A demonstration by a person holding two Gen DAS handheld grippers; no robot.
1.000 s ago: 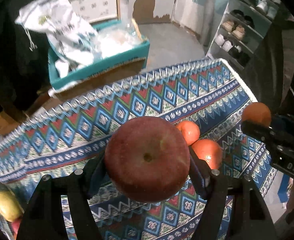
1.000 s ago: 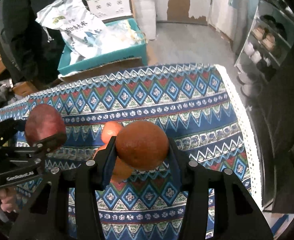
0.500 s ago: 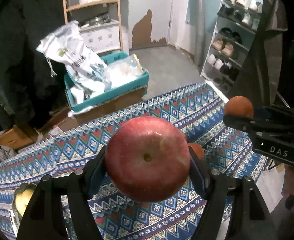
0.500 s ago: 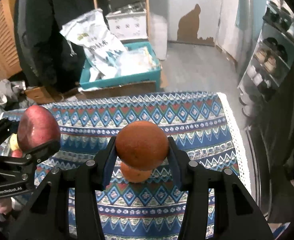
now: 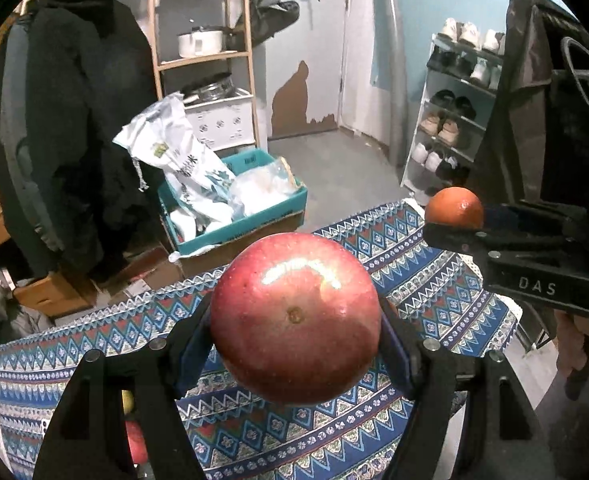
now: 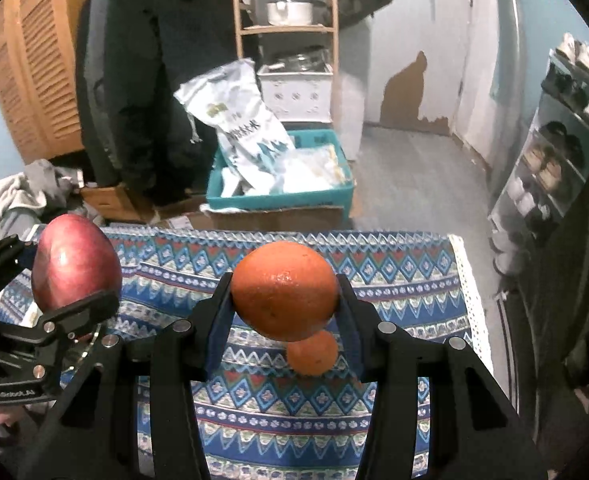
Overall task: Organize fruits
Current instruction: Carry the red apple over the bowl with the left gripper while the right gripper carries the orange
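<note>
My left gripper (image 5: 294,320) is shut on a big red apple (image 5: 294,316), held high above the patterned blue tablecloth (image 5: 426,280). The apple also shows at the left of the right wrist view (image 6: 74,264). My right gripper (image 6: 284,292) is shut on an orange (image 6: 284,290), also held high; that orange shows at the right of the left wrist view (image 5: 454,208). Another orange (image 6: 312,352) lies on the cloth (image 6: 394,280) below it. A yellow fruit (image 5: 127,400) and a red fruit (image 5: 136,446) lie at the cloth's near left, partly hidden by my left finger.
Beyond the table's far edge stands a teal box (image 5: 238,216) with white bags on cardboard. A dark coat (image 5: 74,140) hangs at left, a wooden shelf (image 5: 202,56) behind, a shoe rack (image 5: 450,120) at right. The cloth's white fringe edge (image 6: 470,312) marks the table's right side.
Both grippers have risen well above the table with their fruit still held, so the cloth looks smaller and more of the room shows.
</note>
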